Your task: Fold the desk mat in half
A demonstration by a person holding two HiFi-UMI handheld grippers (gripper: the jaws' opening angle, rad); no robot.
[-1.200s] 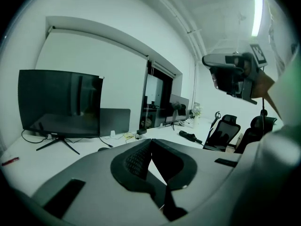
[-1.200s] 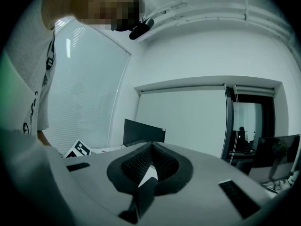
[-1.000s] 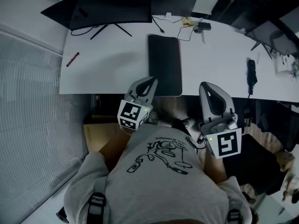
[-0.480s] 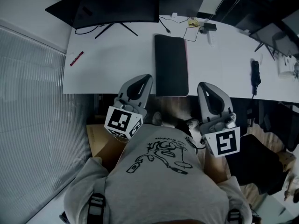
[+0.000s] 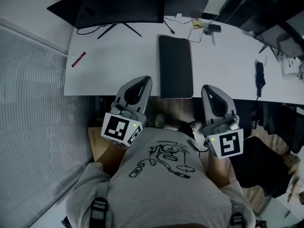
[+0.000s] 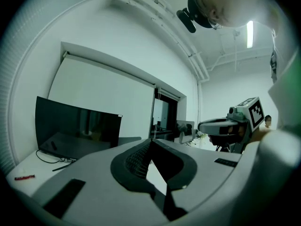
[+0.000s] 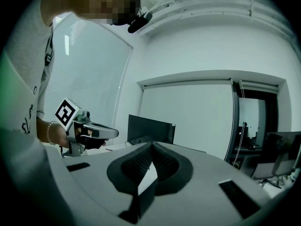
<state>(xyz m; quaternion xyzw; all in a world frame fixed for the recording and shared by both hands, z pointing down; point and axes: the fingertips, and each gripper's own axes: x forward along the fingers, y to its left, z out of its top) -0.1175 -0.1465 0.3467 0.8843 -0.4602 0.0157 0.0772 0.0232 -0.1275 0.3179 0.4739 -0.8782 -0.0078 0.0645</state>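
Back comes the left gripper [image 5: 142, 81], drawn off from the desk mat [image 5: 175, 66] and down towards the person's chest since a second ago, while the mat itself hasn't budged. It lies as a narrow dark strip on the white desk [image 5: 114, 70], running straight away from the person, and its near short end sits right at the desk's front edge. Nothing is touching it.

Now the claws. The left one is clenched, with its ribbed pads pressed tip to tip and nothing caught between them. The right gripper [image 5: 209, 89] is the same, pinched closed on empty air. Both hang off the desk on the person's side of that front edge, the left one to the left of the mat's near end and the right one to its right, well apart from each other.

Further out, a big dark monitor [image 5: 121, 6] stands at the back left of the desk and a red pen [image 5: 78, 59] lies near the left edge. Cables [image 5: 192, 27] trail behind the mat's far end. Over to the right rests a slim black object [image 5: 259, 77].
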